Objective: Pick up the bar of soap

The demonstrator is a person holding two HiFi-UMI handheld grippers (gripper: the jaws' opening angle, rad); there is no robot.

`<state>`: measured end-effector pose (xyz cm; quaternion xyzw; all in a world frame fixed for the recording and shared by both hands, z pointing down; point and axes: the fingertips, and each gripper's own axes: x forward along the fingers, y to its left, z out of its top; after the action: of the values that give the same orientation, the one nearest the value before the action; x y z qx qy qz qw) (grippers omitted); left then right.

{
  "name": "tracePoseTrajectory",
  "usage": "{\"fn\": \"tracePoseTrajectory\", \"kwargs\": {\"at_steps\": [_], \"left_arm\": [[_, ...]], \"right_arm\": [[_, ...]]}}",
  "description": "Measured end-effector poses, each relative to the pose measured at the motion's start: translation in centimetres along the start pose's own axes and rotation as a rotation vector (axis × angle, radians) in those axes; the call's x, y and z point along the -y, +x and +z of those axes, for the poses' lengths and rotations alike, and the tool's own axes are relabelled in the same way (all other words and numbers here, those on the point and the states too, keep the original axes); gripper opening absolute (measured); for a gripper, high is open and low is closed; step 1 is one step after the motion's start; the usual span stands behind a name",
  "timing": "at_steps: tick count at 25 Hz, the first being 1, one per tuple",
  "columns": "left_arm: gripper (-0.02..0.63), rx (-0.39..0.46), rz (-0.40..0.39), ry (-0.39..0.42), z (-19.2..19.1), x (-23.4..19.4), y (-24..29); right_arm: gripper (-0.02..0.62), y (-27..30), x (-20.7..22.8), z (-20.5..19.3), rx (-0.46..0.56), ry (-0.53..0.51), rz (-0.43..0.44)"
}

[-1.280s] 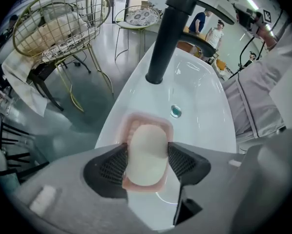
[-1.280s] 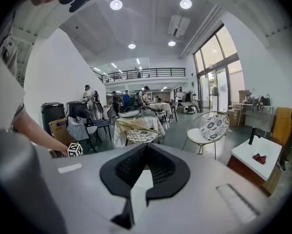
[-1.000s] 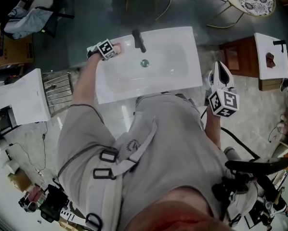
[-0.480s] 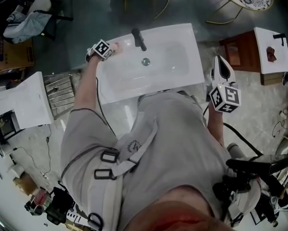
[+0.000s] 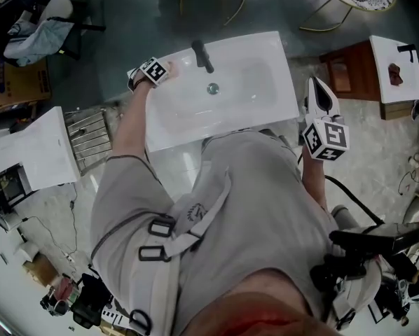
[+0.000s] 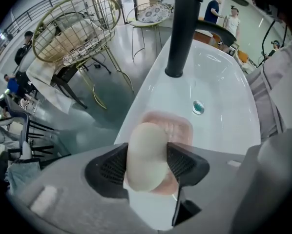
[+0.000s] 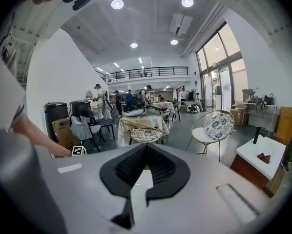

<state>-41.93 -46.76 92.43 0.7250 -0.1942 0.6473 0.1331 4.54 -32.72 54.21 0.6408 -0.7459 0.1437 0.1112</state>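
Note:
A cream oval bar of soap [image 6: 146, 155] sits between the black pads of my left gripper [image 6: 147, 164], which is shut on it from both sides. Just below it lies a pink soap dish [image 6: 184, 127] on the white sink's rim [image 6: 151, 94], near the black faucet [image 6: 181, 33]. In the head view my left gripper [image 5: 155, 70] points down at the sink's [image 5: 265, 82] back left corner, beside the faucet [image 5: 202, 57]; the soap is hidden there. My right gripper [image 5: 319, 93] hangs off the sink's right end, shut and empty, as in its own view [image 7: 146, 152].
The drain [image 5: 213, 88] sits mid-basin. A wooden cabinet [image 5: 349, 82] and a white stand [image 5: 395, 75] are to the right, a metal rack [image 5: 87, 135] and a white unit [image 5: 31, 149] to the left. Wire-frame chairs [image 5: 335, 9] stand behind the sink.
Little differs: the left gripper stays at the sink's back left corner with only a slight shift, and the right gripper holds its place.

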Motion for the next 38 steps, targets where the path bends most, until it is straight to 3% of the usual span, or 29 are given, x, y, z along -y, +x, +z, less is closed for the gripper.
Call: {"fn": "tracePoseTrajectory", "kwargs": {"at_steps": [6,7,8,10,14,19,21,22,24,27,31,38], "left_arm": [[0.216,0.129,0.031,-0.04,1.7,-1.0,-2.0],[0.194,0.145,0.04,-0.047,1.7,-1.3,-2.4],[0.109,0.155,0.051,-0.056,1.7,-1.6,-2.8],[0.1,0.129,0.048,-0.084,0.7,-1.7,-3.3],[0.101,0.084,-0.038,-0.107,-0.7,0.5,-2.1],[0.114,0.077,0.038,-0.072,0.2,0.3,-0.7],[0.11,0.055,0.042,-0.106,-0.6,0.5,-0.2],[0.107,0.069,0.006,-0.151,-0.8,1.3,0.0],[0.106,0.158,-0.067,-0.247,-0.2,2.3,-0.1],[0.106,0.25,-0.003,-0.366,-0.6,0.7,-2.1],[0.106,0.491,0.054,-0.551,1.0,-0.7,-7.2],[0.107,0.801,0.198,-0.651,3.3,-1.1,-18.1]], "right_arm": [[0.002,-0.2,1.4,0.3,0.003,0.004,-0.02],[0.002,-0.1,1.6,0.3,0.004,0.005,-0.02],[0.002,0.0,1.6,0.3,0.006,0.006,-0.018],[0.002,0.2,1.5,0.3,0.01,0.006,-0.008],[0.002,0.6,0.4,-0.2,0.008,0.008,0.028],[0.002,0.8,0.3,-0.6,0.0,0.002,0.043],[0.002,0.5,0.4,-1.0,-0.006,0.0,0.036],[0.002,0.3,0.5,-1.2,-0.008,0.0,0.033],[0.002,0.0,0.9,-1.1,-0.006,0.003,0.026],[0.002,-0.1,1.7,-0.7,-0.001,0.011,0.022],[0.002,0.8,2.3,0.4,0.01,0.022,0.045],[0.002,3.3,0.6,3.6,0.078,-0.011,0.135]]}}
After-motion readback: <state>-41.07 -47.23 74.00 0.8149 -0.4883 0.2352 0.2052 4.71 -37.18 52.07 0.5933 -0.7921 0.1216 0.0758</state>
